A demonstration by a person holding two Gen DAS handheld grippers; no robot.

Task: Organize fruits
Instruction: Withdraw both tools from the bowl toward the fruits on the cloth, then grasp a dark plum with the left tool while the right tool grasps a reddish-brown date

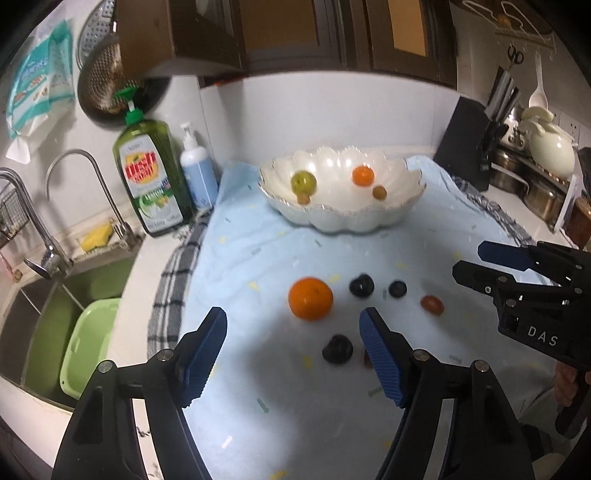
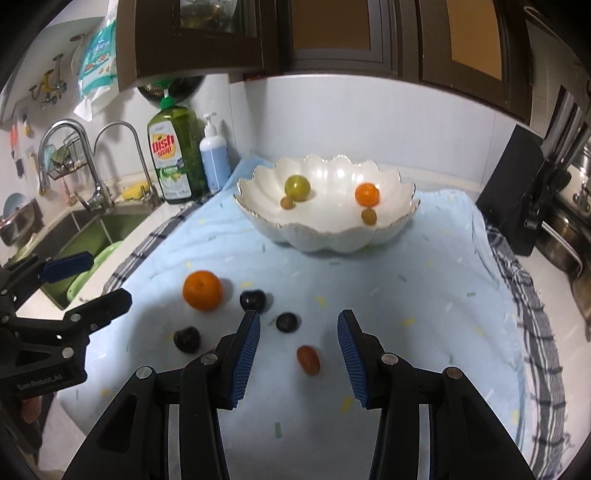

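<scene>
Fruits in scalloped bowl [image 2: 325, 236]: green one [image 2: 297, 187], small orange [image 2: 367, 194], two tiny ones, both hand-held grippers spread, empty

A green plastic dish-soap pump bottle [image 1: 153, 177] stands upright on the white counter, just beside a smaller white-and-blue pump bottle [image 1: 197, 173]. Two curved chrome taps [image 1: 92, 181] rise over the steel sink [image 2: 85, 225]; a pale green plastic basin [image 1: 90, 345] sits inside it. A yellow sponge [image 1: 98, 236] lies on the sink ledge. A black knife block [image 2: 517, 195] stands by stainless pots [image 2: 569, 229]. Dark brown wall cabinets [image 2: 332, 33] hang overhead.
</scene>
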